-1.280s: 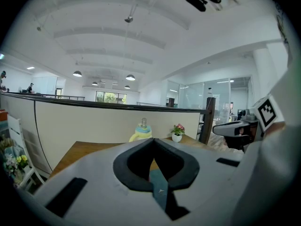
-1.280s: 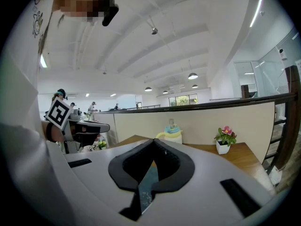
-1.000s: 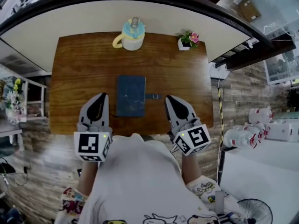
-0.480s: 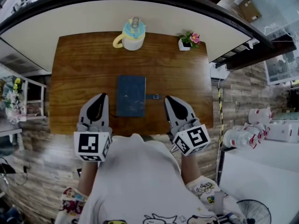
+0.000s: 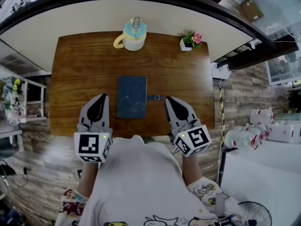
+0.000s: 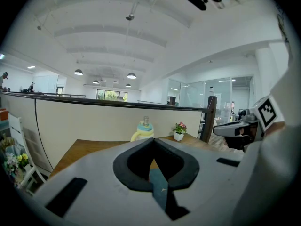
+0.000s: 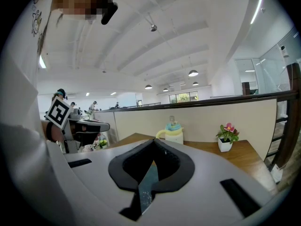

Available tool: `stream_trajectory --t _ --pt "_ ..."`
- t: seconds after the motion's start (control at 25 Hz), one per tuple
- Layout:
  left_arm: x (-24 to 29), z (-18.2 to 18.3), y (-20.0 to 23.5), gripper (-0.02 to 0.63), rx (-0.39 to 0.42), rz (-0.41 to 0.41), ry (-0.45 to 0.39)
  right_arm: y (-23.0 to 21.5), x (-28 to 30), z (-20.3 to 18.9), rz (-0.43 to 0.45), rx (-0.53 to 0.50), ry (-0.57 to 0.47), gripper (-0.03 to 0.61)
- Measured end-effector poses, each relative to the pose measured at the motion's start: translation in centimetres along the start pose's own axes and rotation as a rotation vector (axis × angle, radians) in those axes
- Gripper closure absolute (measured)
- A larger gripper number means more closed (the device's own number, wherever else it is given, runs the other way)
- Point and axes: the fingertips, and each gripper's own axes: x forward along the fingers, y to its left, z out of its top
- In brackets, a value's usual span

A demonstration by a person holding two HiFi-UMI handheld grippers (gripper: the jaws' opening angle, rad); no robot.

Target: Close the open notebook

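I am idling, jaws together and empty: left gripper (image 5: 100,98) at eight o'clock of the closed notebook (image 5: 131,97), right gripper (image 5: 170,100) at four; nothing has moved; task seemingly done.

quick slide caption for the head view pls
Left gripper and right gripper, both shut and empty, flank a dark blue notebook on a wooden table.

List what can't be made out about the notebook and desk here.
Notebook: nearly all hidden behind the left gripper and right gripper in their own views.
Small dark tab beside it, head view: too small to identify.
Desk near edge, head view: partly covered by the person's shirt.
Mug top, head view: too small to make out.
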Motion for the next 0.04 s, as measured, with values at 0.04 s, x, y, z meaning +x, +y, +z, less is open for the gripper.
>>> stream_trajectory --t 0.04 --pt "0.08 -0.05 0.05 0.611 0.0 -0.001 0.001 0.0 0.11 -0.05 -0.001 0.0 0.003 0.58"
